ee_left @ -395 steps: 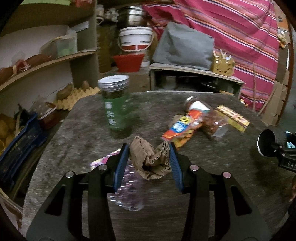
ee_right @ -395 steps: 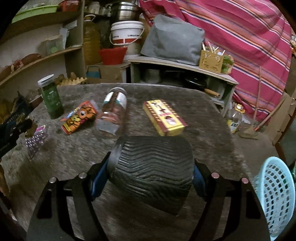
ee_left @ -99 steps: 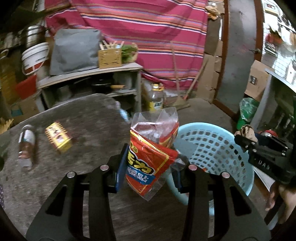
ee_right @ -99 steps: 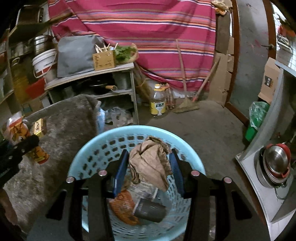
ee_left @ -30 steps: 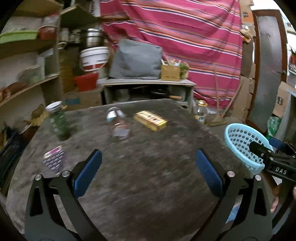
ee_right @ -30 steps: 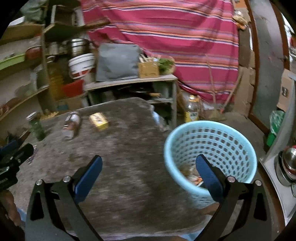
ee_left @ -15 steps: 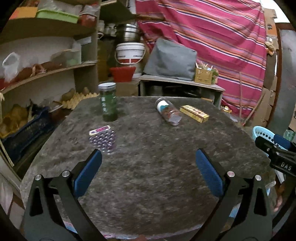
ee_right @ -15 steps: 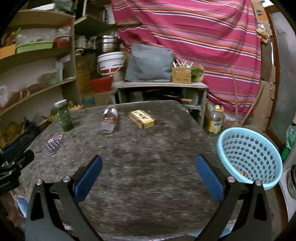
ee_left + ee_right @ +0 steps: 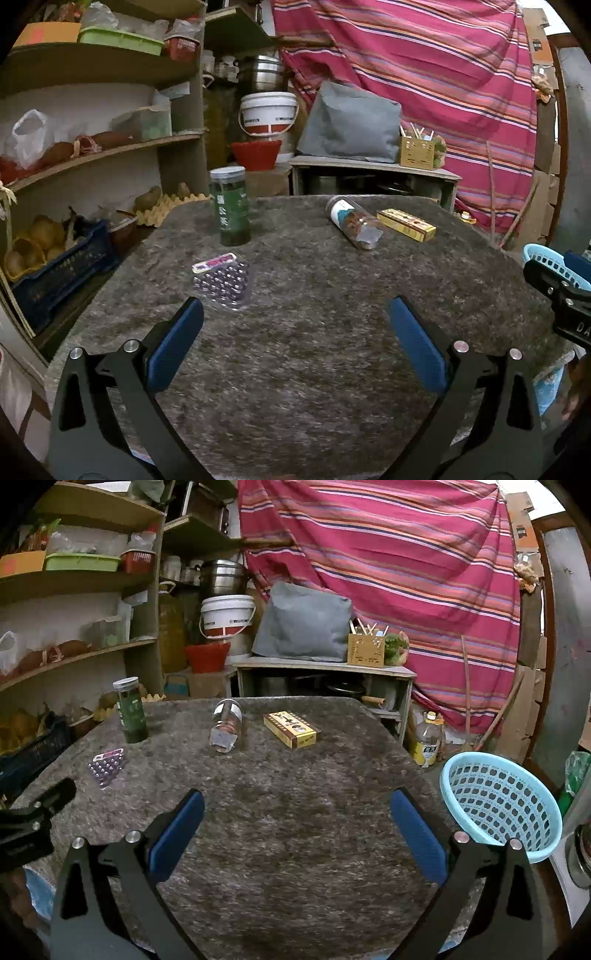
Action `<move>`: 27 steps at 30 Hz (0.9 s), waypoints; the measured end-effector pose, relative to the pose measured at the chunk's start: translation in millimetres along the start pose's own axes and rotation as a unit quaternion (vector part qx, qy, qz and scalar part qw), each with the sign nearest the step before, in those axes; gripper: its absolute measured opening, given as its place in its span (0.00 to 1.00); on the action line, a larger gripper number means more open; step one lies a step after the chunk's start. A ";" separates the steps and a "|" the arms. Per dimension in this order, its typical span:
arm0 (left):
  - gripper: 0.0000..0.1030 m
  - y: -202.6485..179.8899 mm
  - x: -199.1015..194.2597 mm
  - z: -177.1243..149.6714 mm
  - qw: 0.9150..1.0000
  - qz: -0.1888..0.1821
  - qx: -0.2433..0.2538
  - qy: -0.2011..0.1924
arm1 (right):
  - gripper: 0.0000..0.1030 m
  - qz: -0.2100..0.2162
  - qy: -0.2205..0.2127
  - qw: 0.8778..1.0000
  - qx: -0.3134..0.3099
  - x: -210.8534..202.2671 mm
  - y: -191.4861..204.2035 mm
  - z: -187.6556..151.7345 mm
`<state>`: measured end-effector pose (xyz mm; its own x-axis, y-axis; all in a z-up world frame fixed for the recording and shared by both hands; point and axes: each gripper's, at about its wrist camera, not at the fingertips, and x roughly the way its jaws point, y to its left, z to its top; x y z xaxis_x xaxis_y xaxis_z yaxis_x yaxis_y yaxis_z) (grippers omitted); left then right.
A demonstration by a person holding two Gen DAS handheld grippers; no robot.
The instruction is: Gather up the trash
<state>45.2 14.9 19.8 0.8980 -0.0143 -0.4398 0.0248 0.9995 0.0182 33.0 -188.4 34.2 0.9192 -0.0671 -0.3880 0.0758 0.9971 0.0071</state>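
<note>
My left gripper [image 9: 295, 332] is open and empty above the near part of the grey table [image 9: 314, 369]. My right gripper [image 9: 295, 819] is open and empty too, over the table's near right side. A pill blister pack [image 9: 223, 280] lies just beyond the left finger; it also shows in the right wrist view [image 9: 107, 762]. A clear jar on its side [image 9: 354, 223] [image 9: 225, 723], a yellow box [image 9: 406, 224] [image 9: 291, 729] and an upright green jar [image 9: 229, 206] [image 9: 131, 710] sit farther back. The light blue basket [image 9: 498, 801] stands off the table's right edge.
Shelves with food and a blue crate [image 9: 55, 266] run along the left. A low bench with a grey cushion [image 9: 303, 624], a white bucket [image 9: 225, 616] and a red bowl stands behind the table. An oil bottle [image 9: 428, 744] stands on the floor by the basket.
Both grippers drew back slightly and turned left toward the table. The objects on the table have not moved.
</note>
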 end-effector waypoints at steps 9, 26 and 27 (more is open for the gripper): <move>0.95 -7.1 3.3 -4.4 1.000 -0.003 0.008 -0.003 | 0.96 0.000 0.002 1.000 -0.013 5.2 8.7 -5.9; 0.95 0.3 1.0 -5.1 1.000 0.016 0.004 -0.010 | 0.96 -0.013 -0.011 0.999 -0.030 3.3 12.3 -7.1; 0.95 0.3 1.1 -4.9 1.000 0.015 0.004 -0.009 | 0.96 -0.013 -0.011 0.999 -0.031 3.2 12.2 -7.2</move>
<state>44.0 15.3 14.9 0.9062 0.0154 -0.4225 0.0008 0.9993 0.0380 34.1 -176.2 26.4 0.9258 -0.0940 -0.3661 0.0773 0.9952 -0.0600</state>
